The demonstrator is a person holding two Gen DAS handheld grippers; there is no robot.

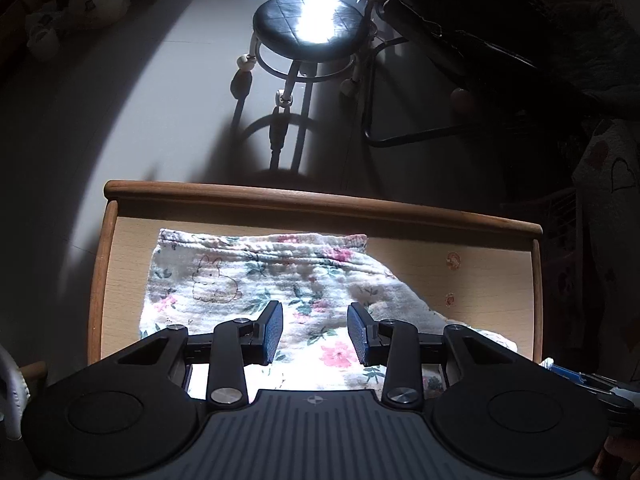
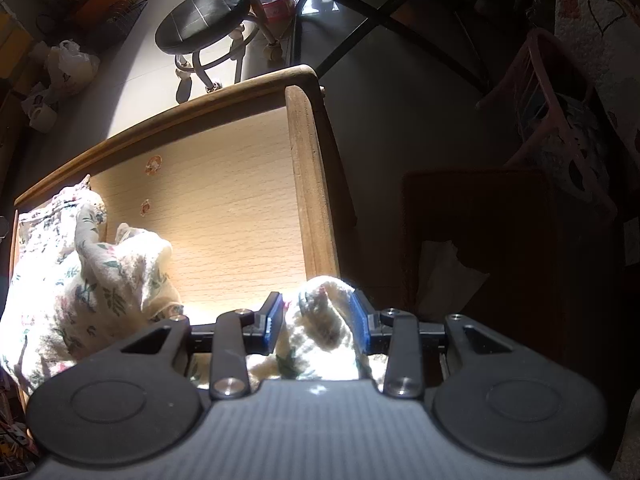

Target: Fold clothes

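- My left gripper is released, jaws spread wide, hovering over the near part of the floral garment; nothing between the pads.
- My right gripper has its jaws apart too, but a bunched fold of the garment sits between the blue pads. Cloth touches both pads, yet I cannot tell if I'm clamping it or it's just lying there.
- Garment lies on the wooden table, mostly on its left half. Left-wrist view: spread fairly flat, rabbit drawing up, right side rumpled. Right-wrist view: a crumpled hump at left, then a strip running to my right pads at the table's near right corner.
- Table has a raised wooden rim along far and side edges; two small stickers on the bare right part.
- Past the far rim: black padded stool on white floor, sun glare on its seat.
- Right of the stool: dark folding frame, very shadowed.
- Far left floor: white plastic bag, wire rack near it.
- Right of the table: dark brown box, pink rack beyond, heart-print fabric at far right.
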